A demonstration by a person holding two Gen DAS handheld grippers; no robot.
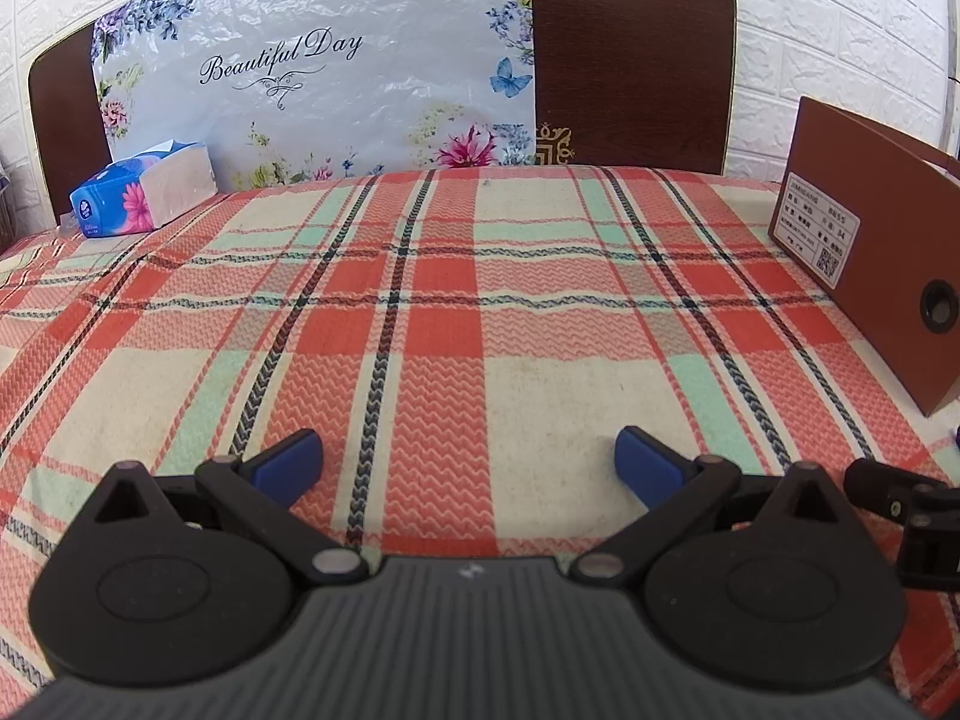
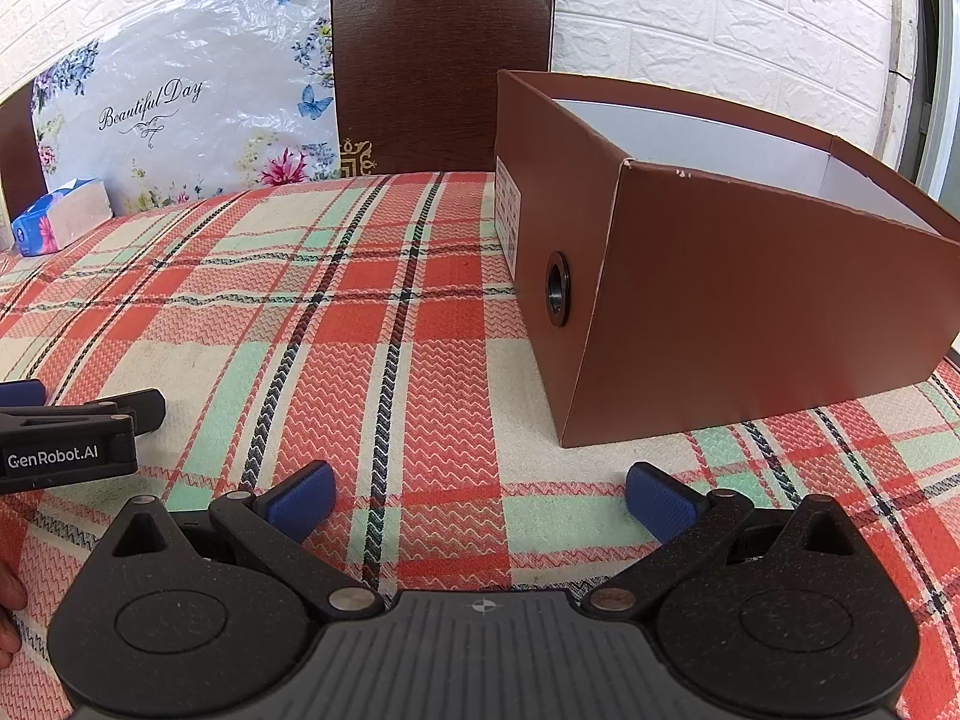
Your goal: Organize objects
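**Both claws spread wide over the plaid desk, brown box at the right**

In the left wrist view, the left claw (image 1: 467,468) is seen at the bottom of the frame with its blue pads (image 1: 288,463) set wide apart and nothing held between them. Beneath it the desk (image 1: 444,312) is covered by a red, cream and mint plaid cloth. A brown cardboard box (image 1: 882,252) is placed at the right edge of the frame, its white label and a round black-rimmed hole turned toward the camera. A blue tissue pack (image 1: 141,195) is found at the upper left, at the far side of the desk, just in front of a floral plastic bag (image 1: 312,78) printed "Beautiful Day", which is propped against a dark wooden chair back (image 1: 630,54).

In the right wrist view, the right claw (image 2: 480,501) is likewise shown wide and empty at the bottom of the frame. The box (image 2: 750,306) is seen open-topped, white inside, in the right half of the frame, near but apart from the claw. Part of the left claw is seen at the left edge.
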